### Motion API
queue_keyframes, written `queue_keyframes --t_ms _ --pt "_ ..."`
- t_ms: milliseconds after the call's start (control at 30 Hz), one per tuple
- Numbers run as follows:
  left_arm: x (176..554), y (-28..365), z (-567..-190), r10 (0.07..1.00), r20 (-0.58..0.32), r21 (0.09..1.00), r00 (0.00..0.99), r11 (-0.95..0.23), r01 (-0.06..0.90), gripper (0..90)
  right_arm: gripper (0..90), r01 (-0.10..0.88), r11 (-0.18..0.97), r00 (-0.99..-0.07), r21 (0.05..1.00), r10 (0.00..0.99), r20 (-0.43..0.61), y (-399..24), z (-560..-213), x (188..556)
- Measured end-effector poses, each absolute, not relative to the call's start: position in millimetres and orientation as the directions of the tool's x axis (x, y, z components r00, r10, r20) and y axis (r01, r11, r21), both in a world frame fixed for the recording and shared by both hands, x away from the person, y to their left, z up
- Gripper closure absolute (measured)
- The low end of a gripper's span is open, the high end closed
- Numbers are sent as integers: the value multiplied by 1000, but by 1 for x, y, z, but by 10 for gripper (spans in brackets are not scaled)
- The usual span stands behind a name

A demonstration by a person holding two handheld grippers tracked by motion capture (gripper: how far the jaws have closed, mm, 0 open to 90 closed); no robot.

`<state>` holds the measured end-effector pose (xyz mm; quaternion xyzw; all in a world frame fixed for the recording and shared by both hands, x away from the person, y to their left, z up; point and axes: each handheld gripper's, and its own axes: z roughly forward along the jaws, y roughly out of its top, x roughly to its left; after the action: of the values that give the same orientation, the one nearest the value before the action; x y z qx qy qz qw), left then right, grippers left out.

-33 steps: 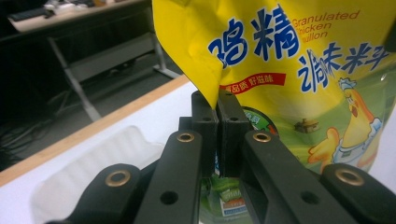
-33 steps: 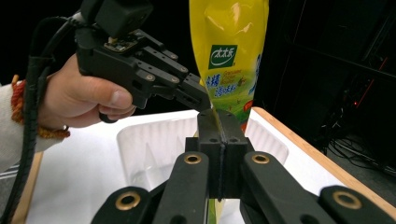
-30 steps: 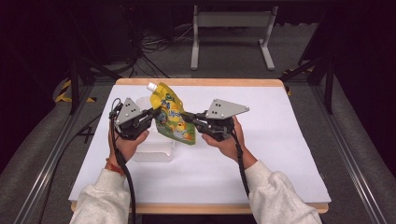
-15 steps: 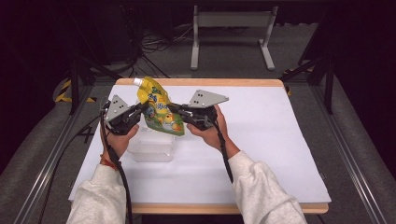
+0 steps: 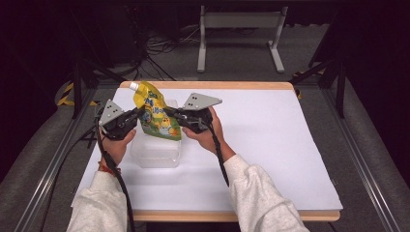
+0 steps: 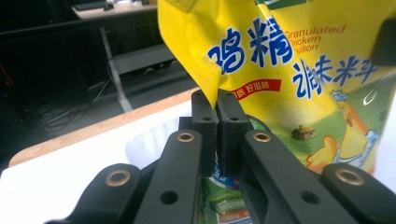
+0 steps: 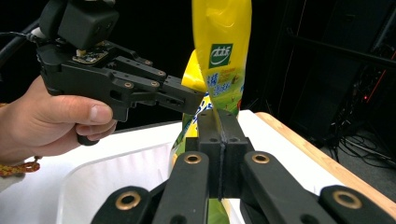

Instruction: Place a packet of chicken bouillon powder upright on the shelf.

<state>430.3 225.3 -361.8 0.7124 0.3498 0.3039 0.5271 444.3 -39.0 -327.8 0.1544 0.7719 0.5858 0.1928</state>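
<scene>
Both grippers pinch the yellow pouch [image 5: 157, 116] by opposite side edges and hold it in the air over the clear plastic tub [image 5: 155, 150] at the table's [image 5: 270, 145] left half. Left gripper [image 5: 137, 115] has its jaws pressed together on the pouch's left seam; in the left gripper view the yellow edge [image 6: 212, 70] sits right between the closed pads. Right gripper [image 5: 170, 114] is clamped on the right edge, seam [image 7: 212, 100] caught between its pads, with the left gripper [image 7: 198, 102] facing it from the other side.

Key relation: pouch hangs between the two grippers, long axis tilted, white spout end [image 5: 134, 86] up and toward the far left, bottom end down over the tub's opening. Tub is directly below, so the likely next move is straight down. Both hands about equally near.

Pouch: glossy yellow, blue Chinese lettering, cartoon chicken, green lower band, slightly crumpled, looks soft.
</scene>
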Motion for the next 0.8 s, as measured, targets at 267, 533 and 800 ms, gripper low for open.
queue_keyframes --t_ms 267,533,800 --pt "433 231 -360 823 49 970 566 -174 169 880 900 19 245 -875 969 473 -103 -38 -327 454" --pt "440 234 -369 826 27 971 563 -156 183 877 900 24 263 -870 965 480 -110 -31 -334 461" --pt "443 236 -372 825 10 972 565 -141 188 880 900 32 260 -870 965 483 -101 -32 -336 468"
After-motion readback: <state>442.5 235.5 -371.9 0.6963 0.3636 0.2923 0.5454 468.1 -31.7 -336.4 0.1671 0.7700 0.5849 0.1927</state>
